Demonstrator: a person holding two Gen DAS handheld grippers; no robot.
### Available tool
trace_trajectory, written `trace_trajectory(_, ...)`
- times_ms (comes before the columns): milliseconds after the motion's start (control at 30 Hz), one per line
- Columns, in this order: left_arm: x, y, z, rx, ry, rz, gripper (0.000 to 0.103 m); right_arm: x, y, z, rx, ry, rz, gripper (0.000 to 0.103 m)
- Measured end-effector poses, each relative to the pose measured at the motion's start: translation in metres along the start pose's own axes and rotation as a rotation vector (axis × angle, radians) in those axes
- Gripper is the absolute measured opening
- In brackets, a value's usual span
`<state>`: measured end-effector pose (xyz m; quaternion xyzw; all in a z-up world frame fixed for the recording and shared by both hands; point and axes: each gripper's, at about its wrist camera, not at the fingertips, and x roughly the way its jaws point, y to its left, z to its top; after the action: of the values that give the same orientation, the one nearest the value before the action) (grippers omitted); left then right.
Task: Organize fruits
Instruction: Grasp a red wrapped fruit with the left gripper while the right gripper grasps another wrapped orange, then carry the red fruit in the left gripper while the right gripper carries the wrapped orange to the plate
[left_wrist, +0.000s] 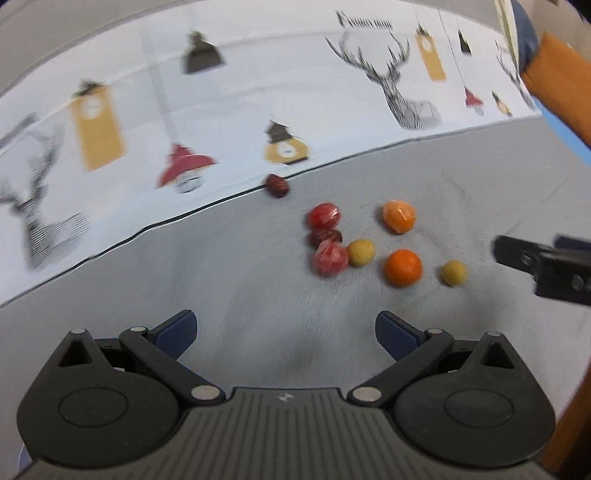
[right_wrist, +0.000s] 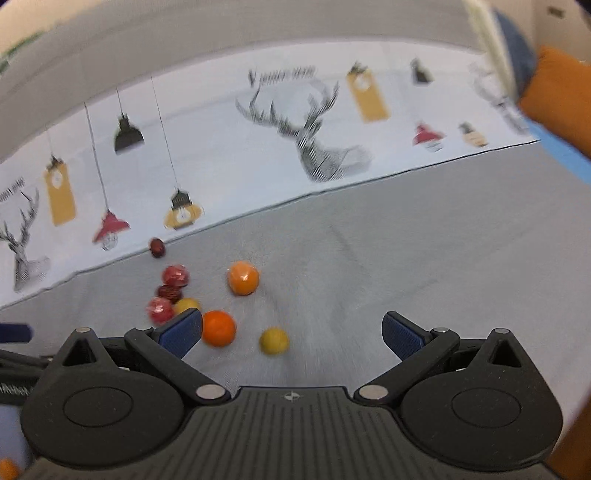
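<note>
The sorting looks barely begun: on the grey bench, near its far edge against the printed backdrop, the oranges, red fruits and small yellow fruits lie mixed and loose. Both the left gripper and the right gripper are spread wide and empty, with the nearest yellow fruit just ahead of the right one.

Bright even light, heavy motion blur, fisheye-bent edges, soft shadows

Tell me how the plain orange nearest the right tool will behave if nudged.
The orange looks round and smooth, so it would probably roll on the flat grey cloth. It sits apart from its neighbours, so nothing blocks it. It likely holds firm under a gentle squeeze.
</note>
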<state>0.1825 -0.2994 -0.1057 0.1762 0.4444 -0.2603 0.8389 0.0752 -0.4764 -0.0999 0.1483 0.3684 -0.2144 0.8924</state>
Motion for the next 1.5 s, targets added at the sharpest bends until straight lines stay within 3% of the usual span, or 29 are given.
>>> trace_trajectory(133,0.056,-0.008,0.019,0.039,0.050,0.000,0.103,0.065,0.008,0.018,-0.068,0.070,0.010,0.102)
trace_trajectory(333,0.093,-0.011,0.028,0.083,0.068,-0.043,0.100,0.119,0.027,0.028,-0.152,0.113,0.048,0.102)
trace_trajectory(433,0.095,-0.010,0.031,0.083,0.048,-0.097,0.081,0.129,0.036,0.027,-0.197,0.084,0.030,0.100)
trace_trajectory(467,0.093,-0.011,0.032,0.083,0.028,-0.106,0.060,0.127,0.039,0.024,-0.236,0.057,0.024,0.087)
trace_trajectory(500,0.090,-0.012,0.032,0.090,0.015,-0.121,0.036,0.123,0.042,0.022,-0.264,0.027,0.038,0.061)
trace_trajectory(533,0.088,-0.011,0.032,0.092,0.010,-0.137,0.034,0.119,0.042,0.020,-0.267,0.016,0.071,0.040)
trace_trajectory(567,0.087,-0.010,0.032,0.081,0.003,-0.142,0.034,0.116,0.041,0.020,-0.246,0.021,0.084,0.034)
trace_trajectory(633,0.085,-0.007,0.031,0.062,-0.021,-0.149,0.033,0.111,0.034,0.020,-0.180,0.024,0.107,0.034)
trace_trajectory(700,0.076,-0.004,0.030,0.065,-0.051,-0.125,0.033,0.102,0.029,0.020,-0.141,0.008,0.076,0.034)
trace_trajectory(867,0.029,0.010,0.021,0.019,-0.073,-0.113,0.033,0.046,0.022,0.022,-0.072,-0.100,0.059,0.034)
trace_trajectory(1067,-0.070,0.027,-0.020,0.031,-0.085,-0.042,0.033,-0.074,0.044,-0.004,-0.041,-0.207,0.210,0.034)
trace_trajectory(1167,-0.120,0.035,-0.048,0.033,-0.087,-0.016,0.033,-0.125,0.066,-0.032,-0.058,-0.205,0.285,0.034)
trace_trajectory(1300,-0.173,0.043,-0.092,0.056,-0.063,0.105,0.033,-0.178,0.090,-0.071,-0.065,-0.151,0.361,0.034)
trace_trajectory(1500,-0.237,0.074,-0.158,-0.039,-0.042,0.166,0.034,-0.233,0.125,-0.125,-0.138,-0.101,0.370,0.034)
